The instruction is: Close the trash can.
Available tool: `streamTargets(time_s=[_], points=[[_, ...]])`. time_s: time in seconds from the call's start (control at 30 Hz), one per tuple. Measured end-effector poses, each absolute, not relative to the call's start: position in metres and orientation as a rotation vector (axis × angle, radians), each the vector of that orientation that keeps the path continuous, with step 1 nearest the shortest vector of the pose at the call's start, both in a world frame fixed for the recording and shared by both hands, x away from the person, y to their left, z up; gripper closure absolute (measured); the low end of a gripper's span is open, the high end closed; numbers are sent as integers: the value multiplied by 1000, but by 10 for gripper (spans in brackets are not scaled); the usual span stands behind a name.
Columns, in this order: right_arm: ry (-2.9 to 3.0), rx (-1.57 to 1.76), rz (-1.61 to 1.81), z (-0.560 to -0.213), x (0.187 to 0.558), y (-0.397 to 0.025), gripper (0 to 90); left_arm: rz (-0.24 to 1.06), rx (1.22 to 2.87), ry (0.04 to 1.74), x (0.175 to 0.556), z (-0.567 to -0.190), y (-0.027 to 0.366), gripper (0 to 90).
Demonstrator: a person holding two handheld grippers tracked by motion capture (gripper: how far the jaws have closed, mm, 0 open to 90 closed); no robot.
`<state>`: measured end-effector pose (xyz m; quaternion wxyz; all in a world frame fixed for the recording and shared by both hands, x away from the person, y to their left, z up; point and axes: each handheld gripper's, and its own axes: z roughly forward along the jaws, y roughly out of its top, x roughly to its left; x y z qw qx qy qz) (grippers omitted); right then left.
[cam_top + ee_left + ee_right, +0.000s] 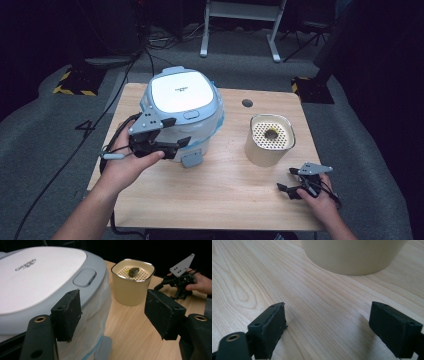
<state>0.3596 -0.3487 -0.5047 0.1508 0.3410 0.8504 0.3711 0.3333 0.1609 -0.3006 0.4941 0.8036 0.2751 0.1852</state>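
A blue-grey bin-like appliance [182,95] with a white lid [37,277] and a clear liner around its body stands at the back left of the wooden table [225,190]. My left gripper [177,132] hovers open at its front left side, and its jaws [113,313] hold nothing. To the right stands a cream container [270,142] with a perforated insert and a dark scrap [133,271] on it. My right gripper [286,179] rests open low on the table, its jaws [327,332] pointing at the container's base [352,255].
A grey foot tab [191,159] sticks out at the appliance's base. A round cable hole [247,103] sits near the table's back edge. Black cables [115,135] trail off the left side. Bare wood lies between the grippers.
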Motion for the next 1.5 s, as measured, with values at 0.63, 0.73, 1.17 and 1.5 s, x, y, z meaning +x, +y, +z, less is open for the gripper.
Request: streamTargets(time_s=[0.63,0.73,1.17,1.5], points=[[2447,972,1066,-505,361,-348,135,446,1989,754,324,-367,174,291],[2448,971,1066,-505,361,-348,135,432,1990,784,323,-383,177,291],[2447,972,1066,-505,361,-348,135,398,1981,882,322,-434,182,286],[2447,972,1066,-505,361,-348,135,376,2020,956,320,-468,190,281]])
